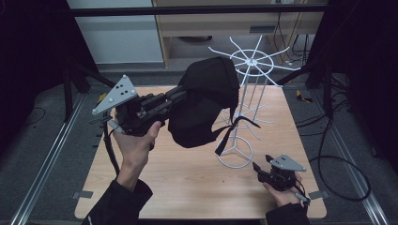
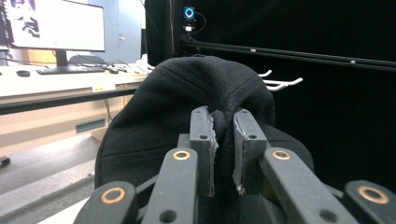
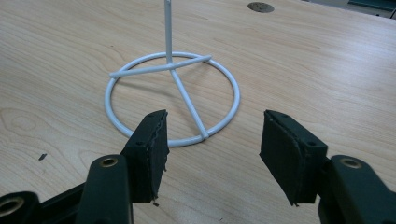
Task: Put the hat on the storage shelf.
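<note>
Above the desk's middle, the left gripper point(image 1: 180, 96) holds a black cap point(image 1: 204, 101) clamped in its jaws, just left of the white wire rack point(image 1: 251, 61) (top prongs bare), while the right gripper point(image 1: 258, 167), jaws apart, rests near the rack's base ring.

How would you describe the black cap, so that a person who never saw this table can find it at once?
Start at the wooden table and find the tall white wire rack on its right half. Just left of the rack's top, the black cap hangs in the air, pinched by the left gripper. It is the scene's one soft fabric thing, with a strap dangling below.
</note>
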Motion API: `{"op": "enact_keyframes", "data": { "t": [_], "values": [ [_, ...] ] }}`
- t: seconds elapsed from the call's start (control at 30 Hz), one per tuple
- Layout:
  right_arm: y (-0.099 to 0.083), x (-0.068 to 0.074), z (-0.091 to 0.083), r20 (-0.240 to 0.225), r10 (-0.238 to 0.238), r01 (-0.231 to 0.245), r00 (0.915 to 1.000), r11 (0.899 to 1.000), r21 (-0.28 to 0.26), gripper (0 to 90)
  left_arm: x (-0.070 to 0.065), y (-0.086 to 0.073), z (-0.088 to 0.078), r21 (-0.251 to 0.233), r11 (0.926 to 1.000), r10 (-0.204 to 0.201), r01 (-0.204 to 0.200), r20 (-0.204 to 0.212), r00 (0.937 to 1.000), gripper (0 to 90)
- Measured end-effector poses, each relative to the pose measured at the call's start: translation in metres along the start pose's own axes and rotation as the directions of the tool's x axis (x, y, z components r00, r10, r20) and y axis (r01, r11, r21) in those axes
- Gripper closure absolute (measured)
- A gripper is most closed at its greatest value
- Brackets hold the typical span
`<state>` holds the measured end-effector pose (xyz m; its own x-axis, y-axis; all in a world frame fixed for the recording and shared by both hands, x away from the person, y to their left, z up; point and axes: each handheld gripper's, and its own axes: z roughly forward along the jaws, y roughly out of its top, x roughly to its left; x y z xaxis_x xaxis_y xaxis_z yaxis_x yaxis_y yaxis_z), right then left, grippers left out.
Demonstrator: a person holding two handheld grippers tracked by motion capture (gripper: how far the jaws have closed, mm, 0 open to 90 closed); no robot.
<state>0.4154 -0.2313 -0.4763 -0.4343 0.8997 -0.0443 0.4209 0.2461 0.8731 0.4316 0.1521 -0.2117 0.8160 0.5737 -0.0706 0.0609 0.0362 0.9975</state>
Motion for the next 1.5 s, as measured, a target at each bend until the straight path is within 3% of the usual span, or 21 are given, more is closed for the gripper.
{"op": "enact_keyframes", "data": {
  "t": [0.27, 0.53, 1.17, 1.5],
  "values": [
    [0.0, 0.0, 0.001, 0.003, -0.006, 0.006, 1.0, 1.0, 0.0, 41.5, 0.003, -0.006, 0.001, 0.035, 0.9994, 0.006, -0.006, 0.009, 0.9999, 79.8],
    [0.0, 0.0, 0.001, 0.001, -0.002, 0.002, 1.0, 1.0, 0.005, 41.4, 0.011, -0.026, 0.007, 0.099, 0.9951, -0.01, 0.011, -0.004, 0.9999, 79.5],
    [-0.001, 0.0, 0.001, 0.001, -0.001, 0.001, 1.0, 1.0, 0.004, 40.9, 0.01, -0.053, 0.023, 0.161, 0.9869, 0.008, -0.001, -0.04, 0.9992, 76.7],
    [-0.001, 0.0, 0.0, 0.002, -0.001, 0.001, 1.0, 1.0, 0.001, 40.8, 0.012, -0.068, 0.004, 0.123, 0.9917, 0.045, -0.037, -0.067, 0.9967, 54.5]
  ]
}}
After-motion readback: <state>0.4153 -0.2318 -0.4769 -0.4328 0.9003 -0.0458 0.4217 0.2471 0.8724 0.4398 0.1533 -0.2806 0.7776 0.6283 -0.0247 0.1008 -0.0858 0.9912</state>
